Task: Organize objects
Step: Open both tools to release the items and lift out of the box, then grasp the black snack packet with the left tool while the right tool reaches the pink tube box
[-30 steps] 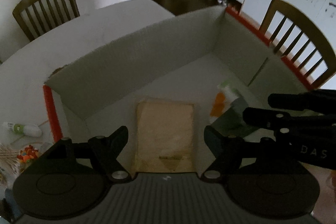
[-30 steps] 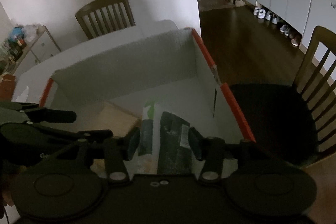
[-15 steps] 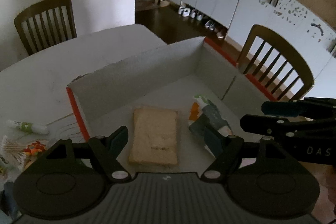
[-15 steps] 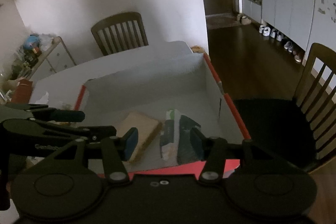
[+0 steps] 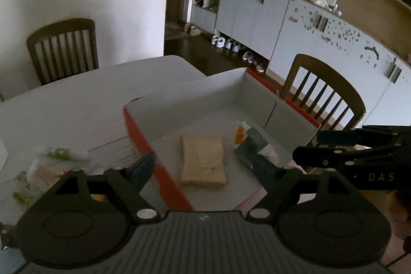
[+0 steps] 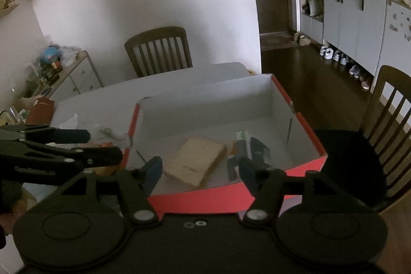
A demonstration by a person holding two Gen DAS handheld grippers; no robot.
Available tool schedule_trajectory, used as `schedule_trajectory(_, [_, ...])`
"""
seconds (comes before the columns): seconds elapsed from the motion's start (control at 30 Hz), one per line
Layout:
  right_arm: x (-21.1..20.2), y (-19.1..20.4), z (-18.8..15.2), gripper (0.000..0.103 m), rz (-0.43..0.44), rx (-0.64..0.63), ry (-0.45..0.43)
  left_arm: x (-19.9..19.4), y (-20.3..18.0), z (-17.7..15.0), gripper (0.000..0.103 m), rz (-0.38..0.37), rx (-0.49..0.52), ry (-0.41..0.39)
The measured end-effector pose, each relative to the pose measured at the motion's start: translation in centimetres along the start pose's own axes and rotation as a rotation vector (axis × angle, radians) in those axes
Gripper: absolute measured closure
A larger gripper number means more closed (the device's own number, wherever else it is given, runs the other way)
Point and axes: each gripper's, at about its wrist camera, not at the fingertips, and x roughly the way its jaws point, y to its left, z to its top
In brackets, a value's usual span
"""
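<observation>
Now both the left gripper and right gripper have just been opening (nothing between them) above the box.

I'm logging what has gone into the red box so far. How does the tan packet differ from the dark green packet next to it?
The tan packet is plain and pale; the dark green packet is dark, with white and orange patches. The tan packet is a broad, flat rectangle; the dark green packet looks narrower and crumpled. The tan packet lies mid-floor; the dark green packet lies nearer the right wall. Both rest inside the red box, clear of the open left gripper and right gripper.
</observation>
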Motion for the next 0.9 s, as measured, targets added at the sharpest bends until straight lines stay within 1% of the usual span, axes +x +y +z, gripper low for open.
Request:
schedule_trajectory(0.07, [-0.1,1.1,-0.2,0.030,-0.002,-0.004,-0.011,-1.0,1.0,-0.6,0.011,0.000,-0.010,-0.009])
schedule_trajectory(0.13, [-0.3,2.3,-0.4,0.027,-0.003,-0.008,-0.020,-1.7,1.9,-1.1,0.011,-0.005,-0.020,-0.010])
schedule_trajectory(0.2, [-0.4,3.5,-0.7,0.021,-0.001,-0.020,-0.027,-2.4,2.9,-1.6,0.011,-0.008,-0.035,-0.010])
schedule_trajectory(0.27, [-0.3,4.8,-1.1,0.018,0.005,-0.026,-0.029,-3.1,3.9,-2.2,0.009,-0.005,-0.051,-0.021])
schedule_trajectory(0.3, [-0.3,5.4,-1.3,0.016,0.009,-0.026,-0.029,-3.4,4.4,-2.5,0.003,-0.003,-0.056,-0.026])
schedule_trajectory(0.33, [-0.3,6.0,-1.5,0.015,0.012,-0.026,-0.028,-3.8,5.0,-2.8,0.000,0.000,-0.066,-0.034])
schedule_trajectory(0.4, [-0.3,7.2,-1.8,0.008,0.014,-0.025,-0.028,-4.4,6.1,-3.5,0.000,0.001,-0.083,-0.045])
schedule_trajectory(0.43, [-0.3,7.6,-1.9,0.007,0.016,-0.024,-0.029,-4.7,6.6,-3.8,0.000,0.003,-0.091,-0.047])
schedule_trajectory(0.5, [-0.4,8.7,-2.2,0.001,0.016,-0.026,-0.035,-5.4,7.8,-4.4,0.000,0.009,-0.111,-0.055])
schedule_trajectory(0.67, [-0.4,11.1,-2.9,0.000,0.014,-0.028,-0.039,-6.9,10.6,-6.1,0.000,0.035,-0.134,-0.082])
schedule_trajectory(0.9, [0.3,13.9,-4.2,0.000,0.011,-0.029,-0.010,-8.3,14.2,-8.8,0.000,0.070,-0.152,-0.063])
